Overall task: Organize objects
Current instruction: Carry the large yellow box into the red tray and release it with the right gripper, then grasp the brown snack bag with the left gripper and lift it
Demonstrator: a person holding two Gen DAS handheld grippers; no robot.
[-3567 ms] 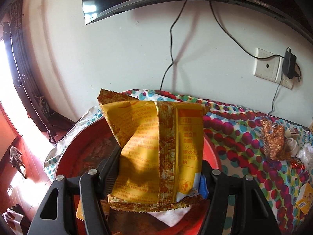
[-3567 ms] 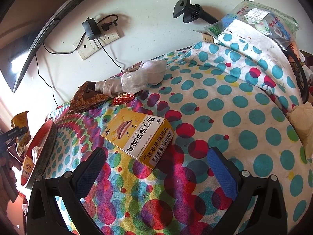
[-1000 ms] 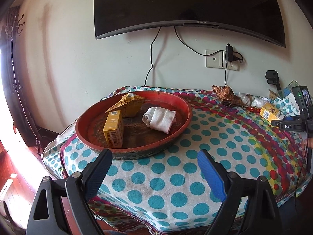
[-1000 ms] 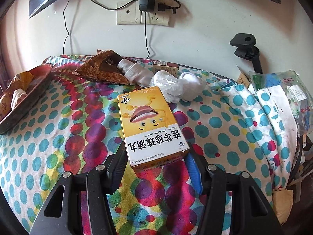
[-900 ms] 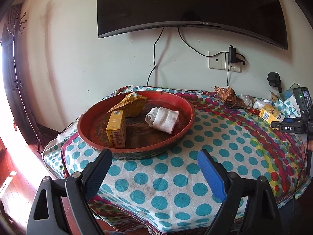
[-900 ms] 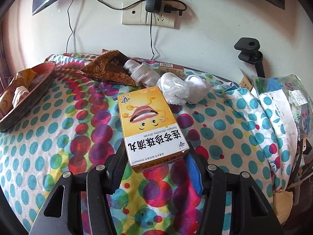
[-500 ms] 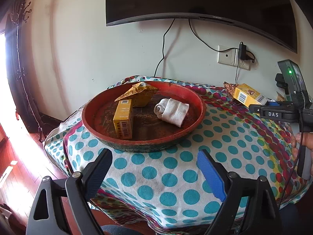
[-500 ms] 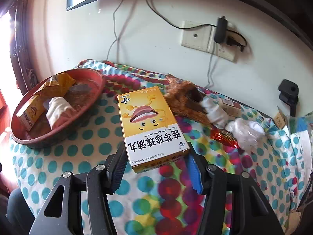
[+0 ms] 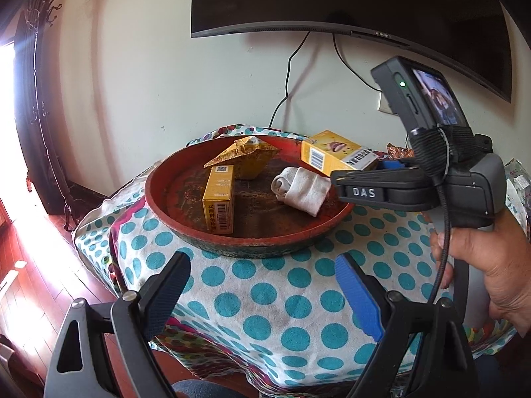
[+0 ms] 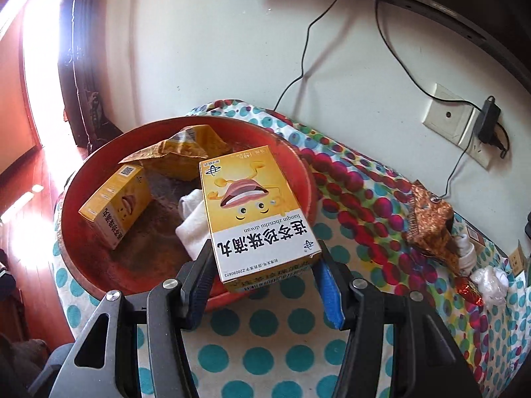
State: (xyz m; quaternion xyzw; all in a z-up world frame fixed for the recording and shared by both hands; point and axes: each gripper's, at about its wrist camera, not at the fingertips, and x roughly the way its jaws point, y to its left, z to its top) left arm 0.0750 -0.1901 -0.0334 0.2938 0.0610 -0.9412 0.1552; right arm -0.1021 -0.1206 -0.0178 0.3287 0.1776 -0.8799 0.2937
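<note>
My right gripper (image 10: 265, 290) is shut on a yellow medicine box (image 10: 255, 214) and holds it over the right rim of the round red tray (image 10: 71, 258). In the left wrist view the same box (image 9: 337, 151) shows above the tray (image 9: 252, 242), held by the right gripper (image 9: 365, 172). The tray holds a second yellow box (image 9: 219, 194), a yellow snack packet (image 9: 247, 156) and a rolled white cloth (image 9: 300, 187). My left gripper (image 9: 262, 290) is open and empty, in front of the tray above the dotted tablecloth.
A brown foil packet (image 10: 429, 224), white cloth bundles (image 10: 488, 280) and a small red wrapper (image 10: 469, 292) lie on the dotted tablecloth (image 10: 365, 225) to the right. A TV (image 9: 348, 0), cables and a wall socket (image 10: 456, 122) are on the wall behind.
My right gripper has carried the yellow box left from the table's right part to above the tray. My left gripper let go of the snack packet, backed away and stays open.
</note>
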